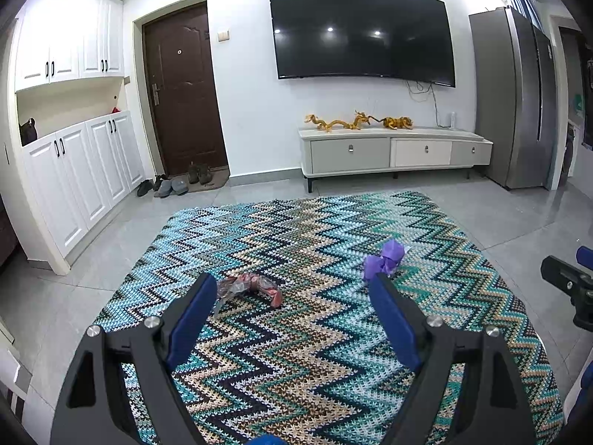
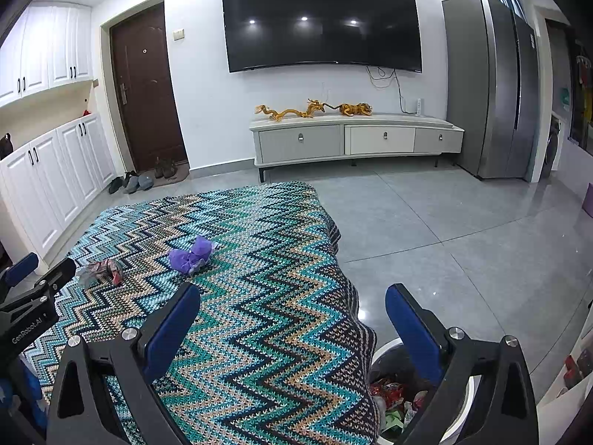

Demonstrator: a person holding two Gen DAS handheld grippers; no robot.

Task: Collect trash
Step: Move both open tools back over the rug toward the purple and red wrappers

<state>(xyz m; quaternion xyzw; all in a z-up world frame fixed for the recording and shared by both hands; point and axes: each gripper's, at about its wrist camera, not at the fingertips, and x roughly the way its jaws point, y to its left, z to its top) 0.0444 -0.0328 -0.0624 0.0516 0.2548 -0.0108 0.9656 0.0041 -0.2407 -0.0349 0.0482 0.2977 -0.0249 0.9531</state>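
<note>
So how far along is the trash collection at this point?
Partly done. The bin beside the zigzag blanket already holds several crumpled wrappers. Nothing is in hand: the left gripper and the right gripper are both open and empty. Left to collect are the reddish wrapper and the purple wrapper, both lying on the blanket; the left gripper faces the reddish one.

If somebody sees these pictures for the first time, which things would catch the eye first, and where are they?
The zigzag blanket in teal, black and cream fills the foreground, with two pieces of trash lying on it: a purple wrapper and a reddish crumpled wrapper to its left. Behind, a big dark television hangs on the white wall above a low cabinet. Both claws, left claw and right claw, are open and empty, and a trash bin with colourful waste sits beside the blanket's edge.
</note>
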